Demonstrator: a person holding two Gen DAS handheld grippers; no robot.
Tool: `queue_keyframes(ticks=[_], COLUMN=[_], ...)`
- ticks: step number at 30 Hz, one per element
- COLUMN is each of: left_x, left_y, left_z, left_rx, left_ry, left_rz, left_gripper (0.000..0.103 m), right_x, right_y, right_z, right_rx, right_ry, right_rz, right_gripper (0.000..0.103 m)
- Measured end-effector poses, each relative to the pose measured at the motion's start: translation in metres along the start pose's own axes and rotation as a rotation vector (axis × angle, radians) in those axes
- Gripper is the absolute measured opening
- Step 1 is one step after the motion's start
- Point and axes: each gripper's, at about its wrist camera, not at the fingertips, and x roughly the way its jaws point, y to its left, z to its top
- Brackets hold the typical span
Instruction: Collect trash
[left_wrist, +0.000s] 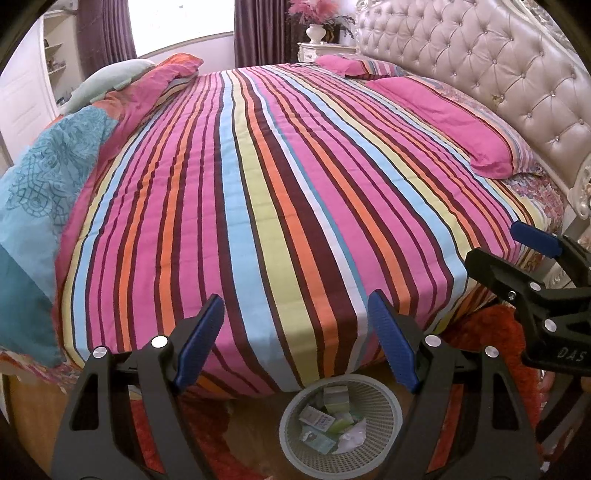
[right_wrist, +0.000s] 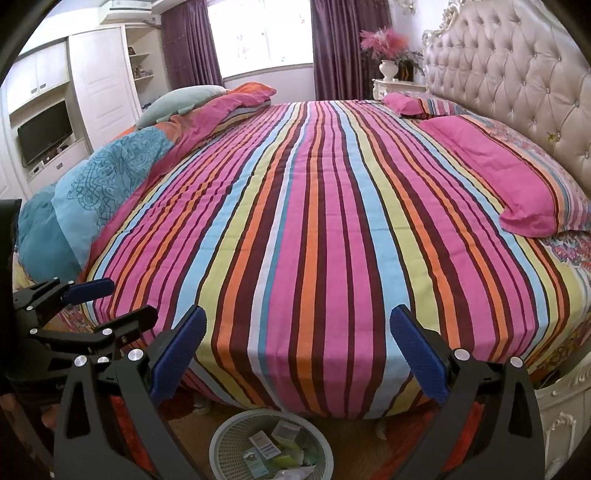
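A pale woven plastic wastebasket (left_wrist: 341, 417) stands on the wooden floor at the foot side of the bed, holding small cartons and crumpled white paper (left_wrist: 352, 437); the print on the cartons is too small to read. The left gripper (left_wrist: 295, 338) hangs above it with blue-padded fingers spread wide, holding nothing. The right gripper (right_wrist: 297, 356) is likewise spread and empty, over the same basket (right_wrist: 225, 441). Behind lies the bed's striped multicoloured quilt (left_wrist: 258, 184), pink pillows (left_wrist: 461, 122) and tufted beige headboard (left_wrist: 480, 62). Only the left view shows "DAS" lettering on the right gripper's body; only the right view shows a black television (right_wrist: 44, 131) set in white cabinets.
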Motion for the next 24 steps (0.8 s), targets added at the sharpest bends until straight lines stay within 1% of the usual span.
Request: queue_keyframes(ticks=[24], left_x=[0.0046], left_y=[0.0007], left_z=[-0.0014], left_rx=[0.009], left_ry=[0.014], left_rz=[0.021], left_gripper=[0.078], right_x=[0.0051], right_y=[-0.0004], right_z=[-0.0008], right_rx=[0.001], right_ry=[0.018], right_rz=[-0.009], right_gripper=[0.095])
